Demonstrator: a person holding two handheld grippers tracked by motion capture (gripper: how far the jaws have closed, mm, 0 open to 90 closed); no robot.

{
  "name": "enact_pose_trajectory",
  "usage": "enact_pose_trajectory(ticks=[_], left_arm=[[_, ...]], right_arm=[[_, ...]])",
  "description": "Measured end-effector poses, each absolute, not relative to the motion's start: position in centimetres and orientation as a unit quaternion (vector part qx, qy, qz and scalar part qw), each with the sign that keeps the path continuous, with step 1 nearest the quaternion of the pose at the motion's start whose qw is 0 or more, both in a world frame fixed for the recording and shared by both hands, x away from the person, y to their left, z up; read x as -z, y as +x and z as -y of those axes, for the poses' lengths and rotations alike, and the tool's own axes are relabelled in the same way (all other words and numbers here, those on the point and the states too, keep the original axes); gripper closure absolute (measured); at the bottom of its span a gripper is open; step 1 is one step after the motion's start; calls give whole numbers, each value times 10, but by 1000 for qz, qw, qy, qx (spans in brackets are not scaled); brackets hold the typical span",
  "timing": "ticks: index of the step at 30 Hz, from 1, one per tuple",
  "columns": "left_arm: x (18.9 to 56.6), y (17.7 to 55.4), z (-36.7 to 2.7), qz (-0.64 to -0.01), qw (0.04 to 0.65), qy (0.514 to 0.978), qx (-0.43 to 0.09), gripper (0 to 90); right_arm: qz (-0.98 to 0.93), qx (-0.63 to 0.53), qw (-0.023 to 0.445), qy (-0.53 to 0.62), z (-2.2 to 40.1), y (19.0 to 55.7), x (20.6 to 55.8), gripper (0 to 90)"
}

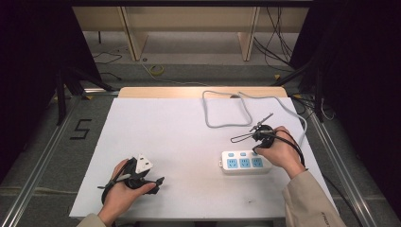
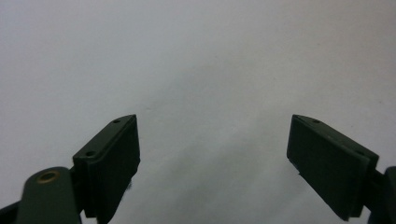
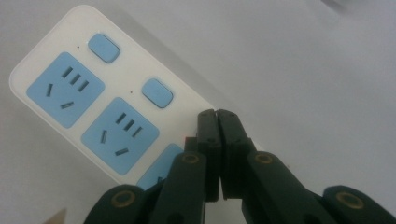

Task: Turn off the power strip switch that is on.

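So the white power strip (image 1: 245,162) with three blue sockets lies flat on the white table (image 1: 179,137), toward the right front, its grey cable (image 1: 222,124) looping off toward the back. The right gripper (image 3: 217,114) has its jaws pressed together with nothing between them, tips sitting right over the strip's far switch end, by the third button. The left gripper (image 2: 214,140) sits at the front left, well apart from the strip, jaws spread wide over bare tabletop.
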State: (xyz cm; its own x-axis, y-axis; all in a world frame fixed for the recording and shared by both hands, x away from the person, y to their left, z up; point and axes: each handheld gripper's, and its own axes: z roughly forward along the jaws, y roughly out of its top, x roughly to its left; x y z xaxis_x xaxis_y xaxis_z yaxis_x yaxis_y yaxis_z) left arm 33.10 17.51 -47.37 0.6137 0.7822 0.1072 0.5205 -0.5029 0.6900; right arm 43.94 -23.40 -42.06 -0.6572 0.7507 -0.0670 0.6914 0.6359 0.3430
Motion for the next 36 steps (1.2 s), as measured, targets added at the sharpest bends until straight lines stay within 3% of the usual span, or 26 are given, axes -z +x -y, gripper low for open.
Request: enact_pose_trajectory(ticks=[36], left_arm=[[474, 331, -175, -385, 312, 843, -210, 169]], right_arm=[[-903, -126, 101, 398, 229, 443, 427, 884]])
